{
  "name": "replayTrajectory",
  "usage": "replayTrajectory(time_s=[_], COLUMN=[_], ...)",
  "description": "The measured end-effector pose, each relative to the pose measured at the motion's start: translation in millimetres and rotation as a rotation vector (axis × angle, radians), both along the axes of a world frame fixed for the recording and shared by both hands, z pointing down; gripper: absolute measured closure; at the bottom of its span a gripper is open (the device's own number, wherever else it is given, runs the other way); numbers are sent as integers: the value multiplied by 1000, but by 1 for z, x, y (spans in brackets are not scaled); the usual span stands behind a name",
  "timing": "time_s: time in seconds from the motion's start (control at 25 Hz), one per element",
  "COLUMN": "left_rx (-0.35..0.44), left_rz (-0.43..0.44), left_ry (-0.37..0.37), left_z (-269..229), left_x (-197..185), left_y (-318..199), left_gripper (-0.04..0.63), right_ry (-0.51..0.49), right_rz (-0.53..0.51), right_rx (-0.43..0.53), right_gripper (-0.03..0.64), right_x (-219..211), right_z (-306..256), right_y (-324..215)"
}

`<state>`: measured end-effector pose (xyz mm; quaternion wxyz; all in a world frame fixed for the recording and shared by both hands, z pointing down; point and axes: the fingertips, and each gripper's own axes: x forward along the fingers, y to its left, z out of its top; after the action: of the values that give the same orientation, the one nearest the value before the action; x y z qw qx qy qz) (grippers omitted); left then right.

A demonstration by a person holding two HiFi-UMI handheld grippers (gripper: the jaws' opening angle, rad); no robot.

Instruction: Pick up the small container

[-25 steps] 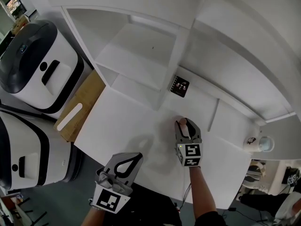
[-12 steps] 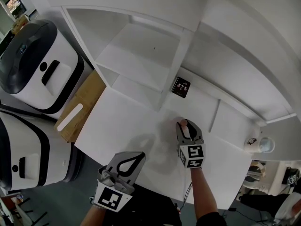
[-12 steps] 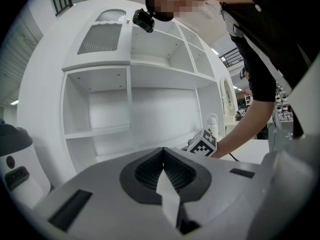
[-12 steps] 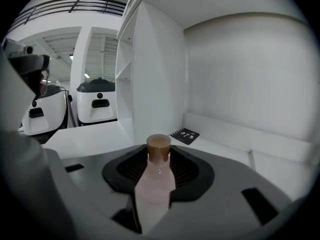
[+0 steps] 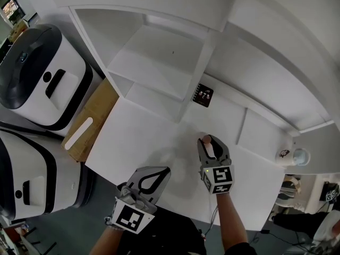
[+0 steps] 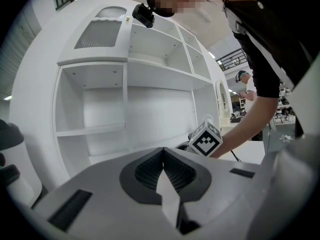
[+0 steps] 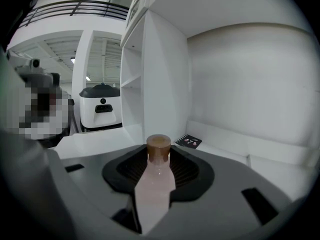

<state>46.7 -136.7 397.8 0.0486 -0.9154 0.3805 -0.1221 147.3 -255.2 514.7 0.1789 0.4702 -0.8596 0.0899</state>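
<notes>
Nudged slightly rightward since a second ago, the left claw (image 5: 164,170) hangs shut and empty over the table's (image 5: 138,137) near edge. To its right, the right claw (image 5: 208,142) pinches the small container (image 7: 158,149), a brown-capped pale bottle, apparently just off the table.

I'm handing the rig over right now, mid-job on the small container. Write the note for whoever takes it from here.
Right gripper: shut on the small container, with its brown cap pointing out past the jaw tips.
Left gripper: shut and empty, held near the front edge of the white desk.
Done: the container is grasped.
Left: the pictures do not show whether the container is clear of the desk, so raise it and confirm the lift.
The black card by the shelf divider is apart from both grippers and is not part of the job.
</notes>
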Motion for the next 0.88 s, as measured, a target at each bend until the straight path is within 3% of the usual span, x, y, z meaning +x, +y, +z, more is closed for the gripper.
replayTrajectory(time_s=[0.52,0.88], left_rx=[-8,-67], left_rz=[80,158], left_ry=[30,13], left_z=[-1,13], left_x=[9,30], left_y=[0,4], left_gripper=[595,492], right_ry=[-33,-60], right_rz=[9,7], right_rx=[54,106], right_gripper=[472,474], right_x=[-8,-15], right_z=[-71,-119], right_y=[36,62])
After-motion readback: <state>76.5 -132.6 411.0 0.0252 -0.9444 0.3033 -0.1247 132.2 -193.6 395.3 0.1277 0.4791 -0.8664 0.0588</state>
